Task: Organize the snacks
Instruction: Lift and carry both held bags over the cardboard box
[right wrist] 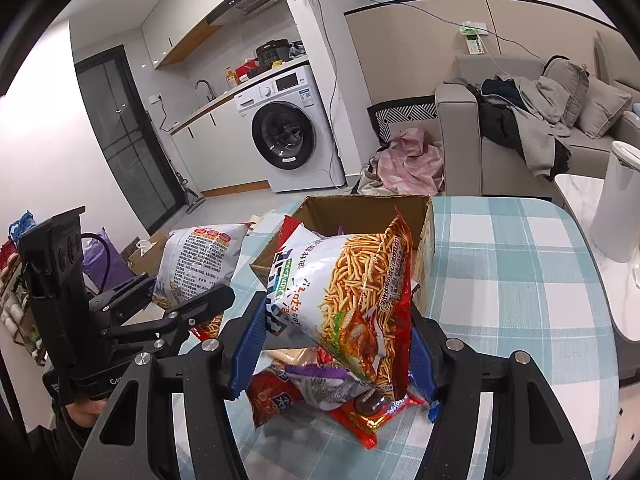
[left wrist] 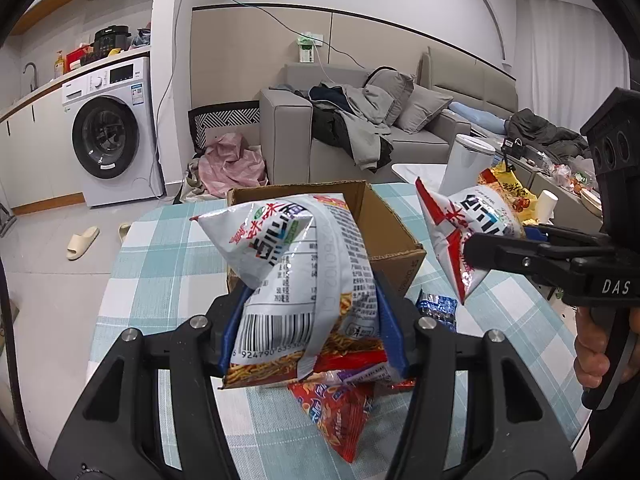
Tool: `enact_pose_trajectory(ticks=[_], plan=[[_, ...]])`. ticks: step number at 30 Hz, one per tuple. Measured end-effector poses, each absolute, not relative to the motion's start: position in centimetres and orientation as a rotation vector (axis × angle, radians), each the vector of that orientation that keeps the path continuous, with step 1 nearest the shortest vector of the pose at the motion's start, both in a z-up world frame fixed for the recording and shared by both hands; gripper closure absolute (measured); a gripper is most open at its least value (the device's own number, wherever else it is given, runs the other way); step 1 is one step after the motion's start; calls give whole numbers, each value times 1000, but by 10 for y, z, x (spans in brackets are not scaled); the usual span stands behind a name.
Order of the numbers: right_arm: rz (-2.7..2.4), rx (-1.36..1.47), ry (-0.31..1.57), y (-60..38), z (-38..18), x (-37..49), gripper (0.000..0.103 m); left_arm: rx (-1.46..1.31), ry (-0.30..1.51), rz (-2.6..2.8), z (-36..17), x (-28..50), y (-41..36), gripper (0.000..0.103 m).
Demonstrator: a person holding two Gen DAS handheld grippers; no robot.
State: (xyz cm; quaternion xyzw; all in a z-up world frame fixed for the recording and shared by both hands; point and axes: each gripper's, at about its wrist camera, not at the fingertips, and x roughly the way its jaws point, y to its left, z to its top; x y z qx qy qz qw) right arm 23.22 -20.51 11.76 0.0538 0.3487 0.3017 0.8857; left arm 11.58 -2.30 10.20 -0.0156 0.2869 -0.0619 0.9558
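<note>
My left gripper [left wrist: 312, 320] is shut on a white snack bag [left wrist: 296, 276] with a barcode, held above the table in front of an open cardboard box [left wrist: 396, 236]. My right gripper [right wrist: 336, 340] is shut on a matching noodle-snack bag [right wrist: 356, 296], held just before the same box [right wrist: 360, 208]. The right gripper and its bag [left wrist: 476, 232] show at the right of the left wrist view; the left gripper and its bag [right wrist: 196, 256] show at the left of the right wrist view. A pile of red and purple snack packets [right wrist: 320, 392] lies on the table under both grippers.
The table has a blue-and-white checked cloth [right wrist: 520, 264]. A small dark blue packet [left wrist: 438, 308] lies right of the box. A white appliance [right wrist: 620, 208] stands at the table's far right. A sofa [left wrist: 360, 120] and washing machine [left wrist: 108, 136] are beyond.
</note>
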Motion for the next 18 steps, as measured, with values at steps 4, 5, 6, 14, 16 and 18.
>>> enact_pose_trajectory(ticks=[4, 5, 6, 14, 16, 18], plan=[[619, 121, 739, -201, 117, 245, 40, -24, 591, -123, 103, 134, -26, 49], [617, 121, 745, -200, 117, 248, 40, -23, 592, -122, 103, 137, -26, 49], [614, 123, 750, -198, 116, 252, 40, -24, 594, -121, 103, 140, -26, 49], [606, 136, 780, -188, 109, 278, 40, -28, 616, -112, 100, 176, -25, 49], [604, 139, 784, -185, 108, 285, 40, -22, 622, -108, 98, 189, -25, 49], [601, 142, 791, -181, 105, 293, 40, -23, 628, -105, 96, 198, -25, 49]])
